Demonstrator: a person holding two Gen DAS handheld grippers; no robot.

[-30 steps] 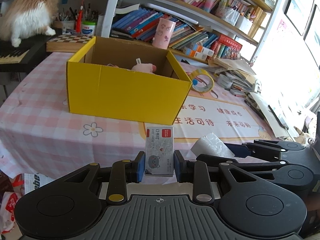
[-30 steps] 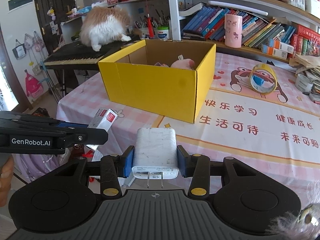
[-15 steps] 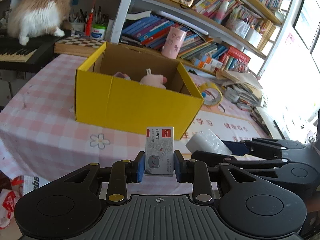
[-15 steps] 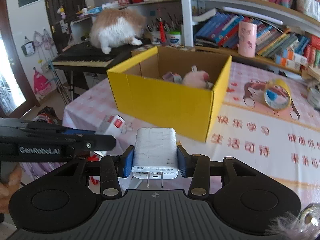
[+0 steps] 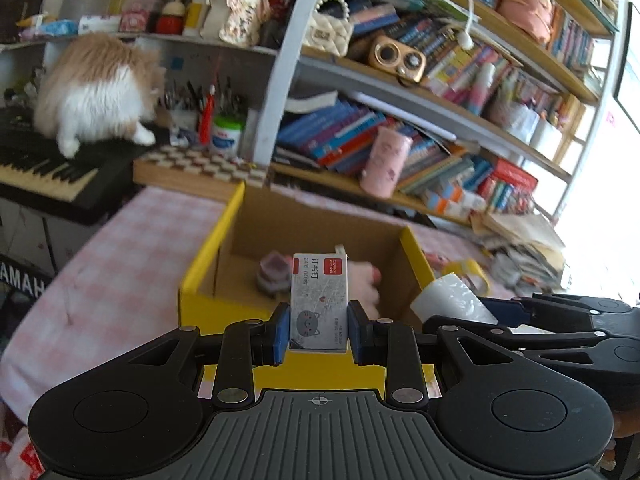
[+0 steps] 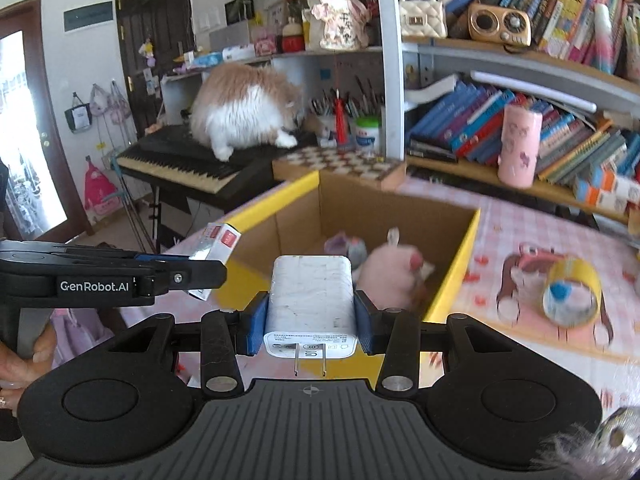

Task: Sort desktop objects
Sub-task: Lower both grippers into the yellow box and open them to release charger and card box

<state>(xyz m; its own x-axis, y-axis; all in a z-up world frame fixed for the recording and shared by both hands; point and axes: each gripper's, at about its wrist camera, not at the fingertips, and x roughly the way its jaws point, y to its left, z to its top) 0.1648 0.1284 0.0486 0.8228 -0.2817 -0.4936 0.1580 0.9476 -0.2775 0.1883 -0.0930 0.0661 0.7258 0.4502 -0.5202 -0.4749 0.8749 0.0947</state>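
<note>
A fluffy cat point(image 6: 244, 108) sits on the keyboard point(image 6: 180, 160) at the far left. The left gripper point(image 5: 319, 332) is clamped on a small staple box point(image 5: 319, 300), held upright above the near wall of the yellow carton point(image 5: 208, 276). Beside it, the right gripper point(image 6: 309, 322) grips a white charger plug point(image 6: 310, 304), prongs toward the camera, over the same carton, where a pink plush toy point(image 6: 394, 268) lies inside. A tape roll point(image 6: 572, 292) rests on the tablecloth to the right.

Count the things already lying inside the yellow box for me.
2 show in the yellow box: a pink plush toy towards its right wall and a small purplish-grey object left of it. The held charger may hide more.
</note>
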